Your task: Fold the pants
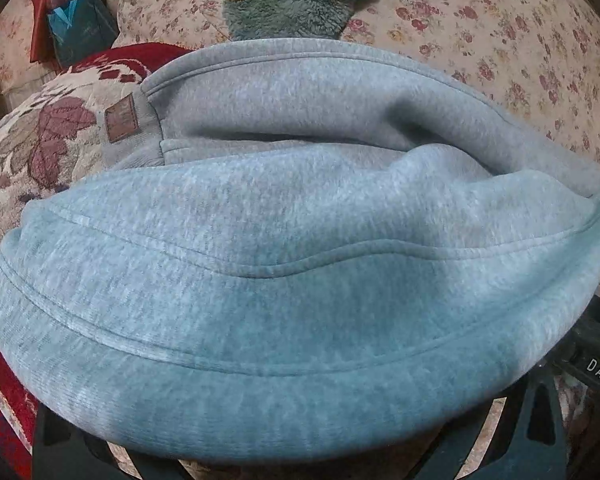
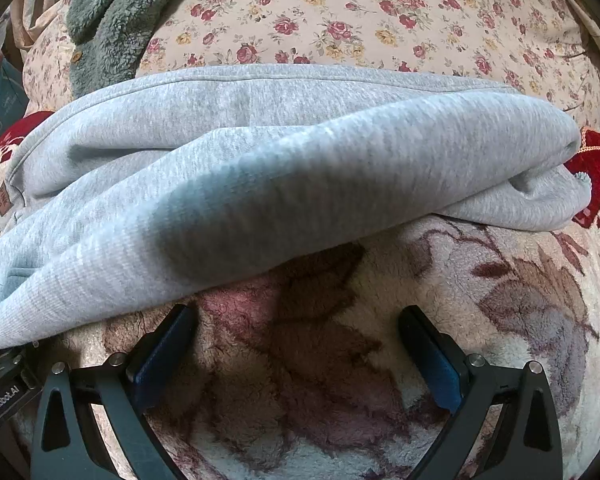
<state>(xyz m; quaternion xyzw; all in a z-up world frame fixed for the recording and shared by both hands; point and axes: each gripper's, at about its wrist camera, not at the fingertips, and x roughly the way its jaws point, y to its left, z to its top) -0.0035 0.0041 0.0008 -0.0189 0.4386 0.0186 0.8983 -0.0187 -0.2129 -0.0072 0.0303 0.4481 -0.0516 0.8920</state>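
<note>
Grey fleece pants [image 2: 260, 184], soft, thick and limp, lie doubled on a floral blanket [image 2: 500, 300]; right gripper [image 2: 298, 344] jaws spread and empty just beside the near edge, left gripper's jaws hidden under cloth, state indeterminable; best grasped at the ribbed hem [image 1: 260, 408].

Left gripper [image 1: 300, 432] fingers buried under the pants [image 1: 284, 264], jaw state unreadable; patch [image 1: 121, 118] lettering too blurred; pants cut off at left edge in right view.

Home bedroom: floral bedding [image 2: 340, 20], fleece blanket [image 2: 500, 300].
</note>
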